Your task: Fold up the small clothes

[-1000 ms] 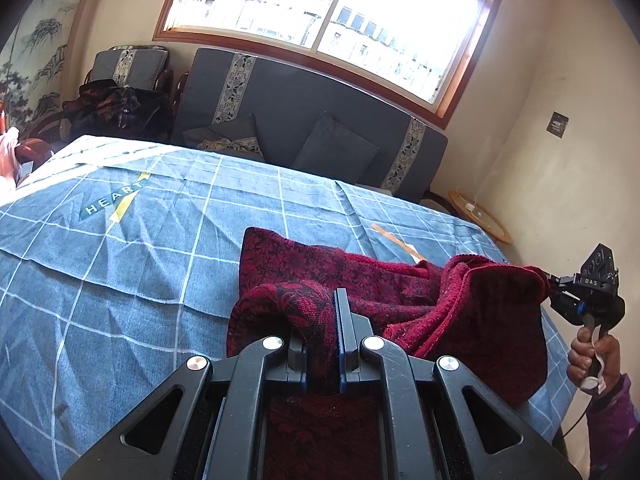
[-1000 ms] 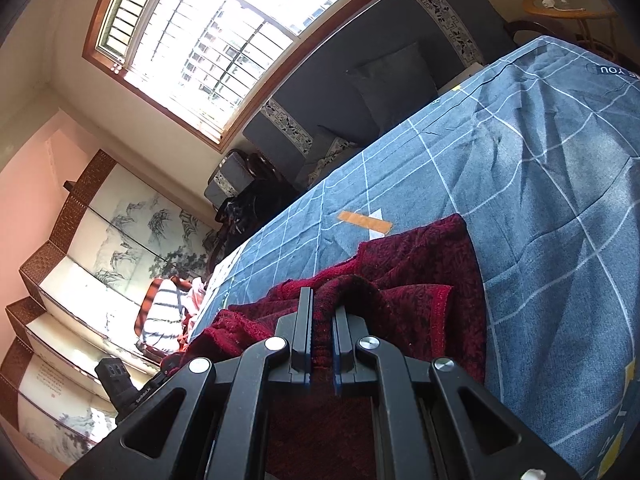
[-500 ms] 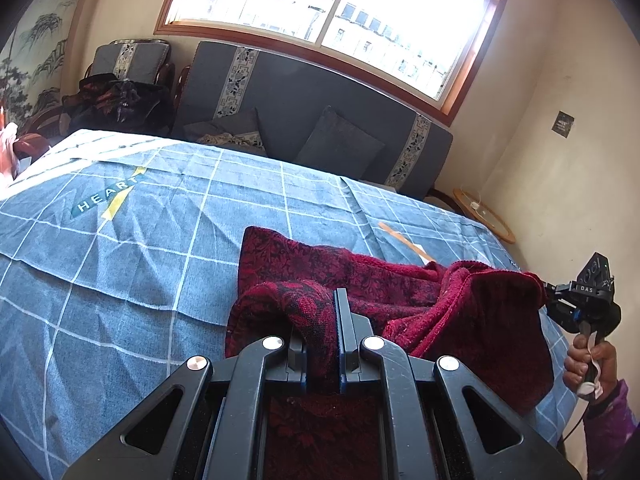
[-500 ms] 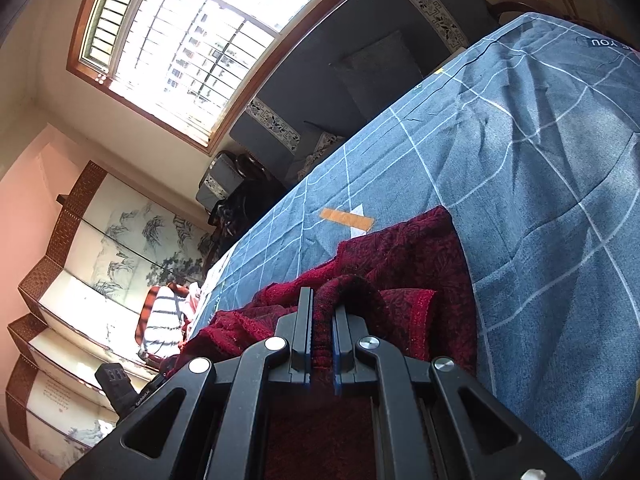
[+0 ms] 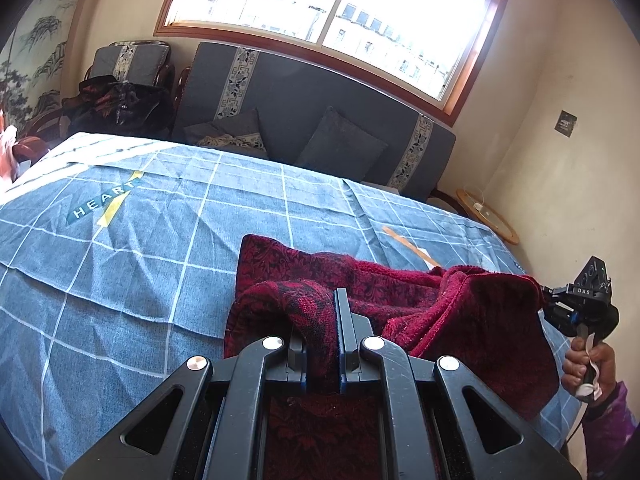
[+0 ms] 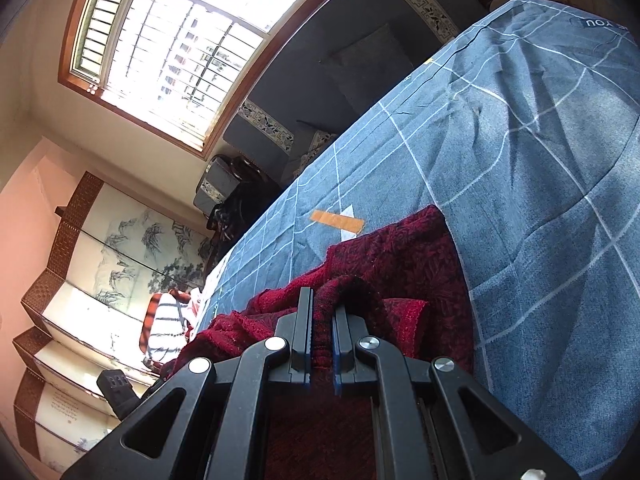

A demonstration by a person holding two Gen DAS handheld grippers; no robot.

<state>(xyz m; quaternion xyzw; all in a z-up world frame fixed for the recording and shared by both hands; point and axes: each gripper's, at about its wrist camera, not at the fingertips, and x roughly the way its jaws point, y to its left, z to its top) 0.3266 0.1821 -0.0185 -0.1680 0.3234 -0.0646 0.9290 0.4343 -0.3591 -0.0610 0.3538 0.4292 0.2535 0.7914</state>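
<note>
The dark red garment [image 5: 404, 304] lies bunched near the bed's [image 5: 160, 240] near edge, its lower part hidden under both tools. The left gripper [image 5: 322, 336] pinches a raised fold; the right gripper [image 6: 320, 328] pinches another fold toward the bed's right-hand edge.

A broad surface, possibly a bed, is covered by a wrinkled blue-grey cloth [image 5: 168, 248] crossed by thin white grid lines. The word "HEART" [image 5: 102, 202] is printed in a dark band beside a yellow stripe near the far left part. A dark red patterned knit garment [image 5: 360, 280] is spread and bunched on the near part of the cloth. Just beyond it, a flat orange strip [image 6: 338, 220] with a white end is laid on the cloth.
</note>
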